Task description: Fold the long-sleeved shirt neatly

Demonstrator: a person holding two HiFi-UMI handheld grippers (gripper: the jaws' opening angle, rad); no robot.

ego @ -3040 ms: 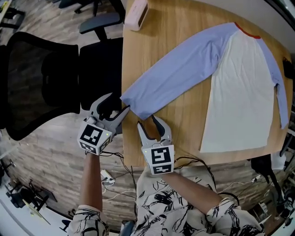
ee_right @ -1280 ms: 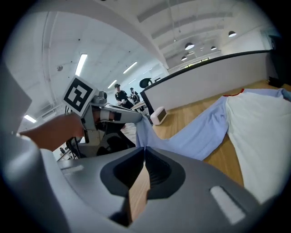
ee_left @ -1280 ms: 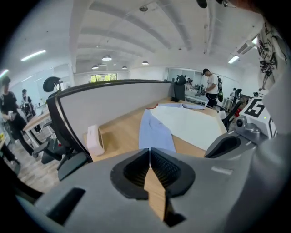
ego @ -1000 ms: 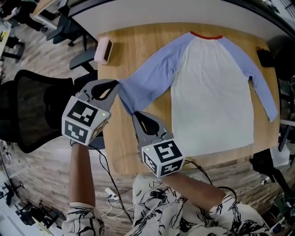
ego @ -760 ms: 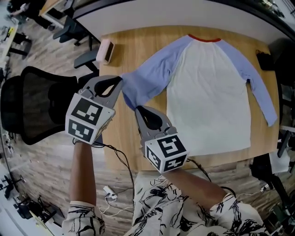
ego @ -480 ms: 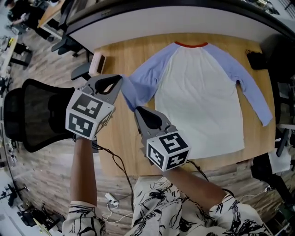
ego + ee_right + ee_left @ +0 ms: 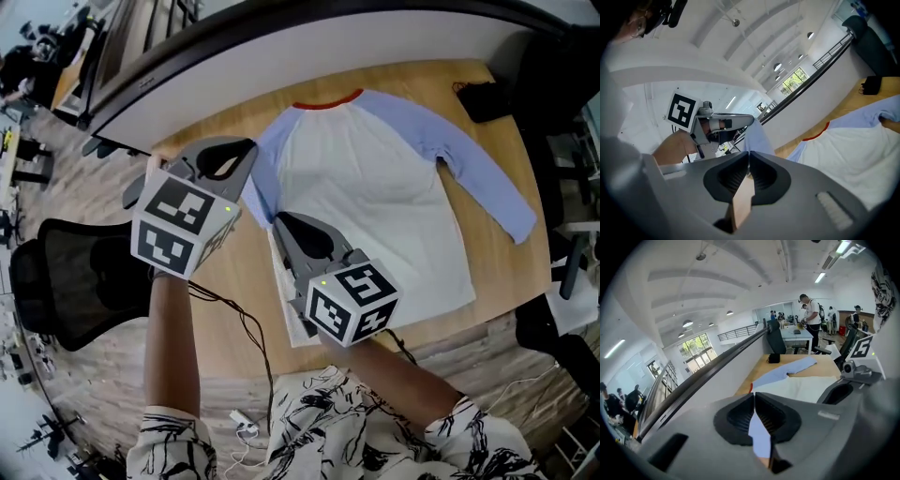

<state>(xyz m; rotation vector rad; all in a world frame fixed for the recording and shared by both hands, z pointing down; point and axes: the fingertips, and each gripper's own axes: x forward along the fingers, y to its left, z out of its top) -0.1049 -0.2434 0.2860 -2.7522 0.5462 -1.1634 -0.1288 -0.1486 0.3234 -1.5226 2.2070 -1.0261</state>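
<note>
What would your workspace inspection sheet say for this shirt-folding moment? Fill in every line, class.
Surface: wooden table, bare at its edges.
Job's things: long-sleeved shirt spread flat; one blue sleeve lifted off the table.
Clutter: small black item at the far corner.
Grippers: left gripper and right gripper both shut on the blue sleeve.
Cables: thin cable trailing below the grippers.
Surroundings: black office chair, plank floor, people at distant desks.

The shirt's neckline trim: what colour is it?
Red. The neckline trim shows best in the head view.
</note>
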